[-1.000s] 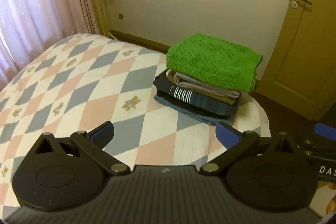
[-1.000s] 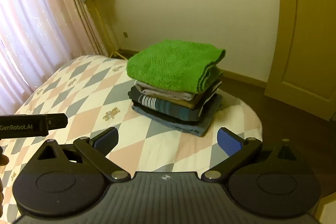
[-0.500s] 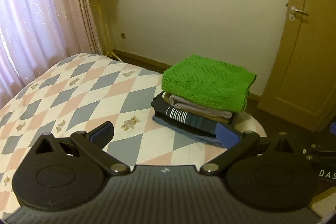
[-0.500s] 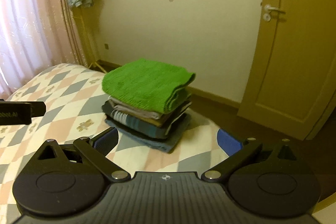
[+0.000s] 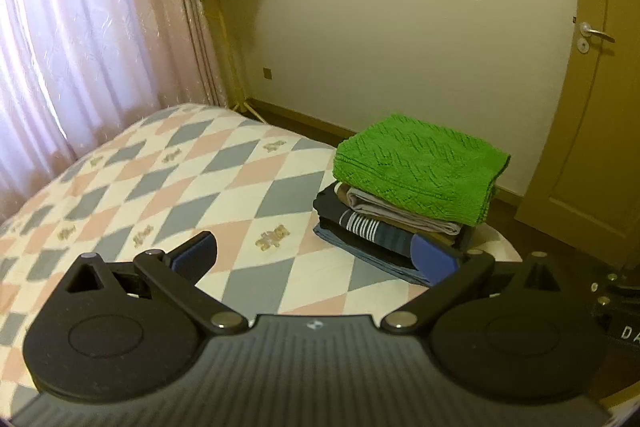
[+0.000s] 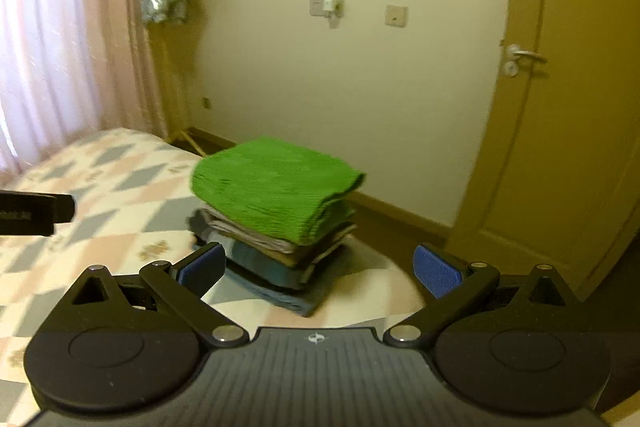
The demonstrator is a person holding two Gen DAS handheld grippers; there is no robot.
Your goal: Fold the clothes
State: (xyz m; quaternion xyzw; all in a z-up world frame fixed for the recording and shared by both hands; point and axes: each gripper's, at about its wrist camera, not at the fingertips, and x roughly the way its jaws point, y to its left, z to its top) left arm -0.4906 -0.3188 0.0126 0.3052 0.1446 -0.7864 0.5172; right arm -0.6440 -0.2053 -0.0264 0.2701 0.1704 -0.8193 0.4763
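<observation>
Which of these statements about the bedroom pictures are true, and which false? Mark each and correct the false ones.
1. The green knitted garment lies on top of the stack of folded clothes. True.
2. The left tongs grip a shirt. False: they are open and hold nothing.
3. The stack sits on the floor. False: it sits near the bed corner.
4. The right tongs are open. True.
5. The door stands wide open. False: it looks shut.

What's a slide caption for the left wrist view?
Open left gripper faces a folded stack topped by a green knit sweater on a diamond-patterned bed.
</observation>
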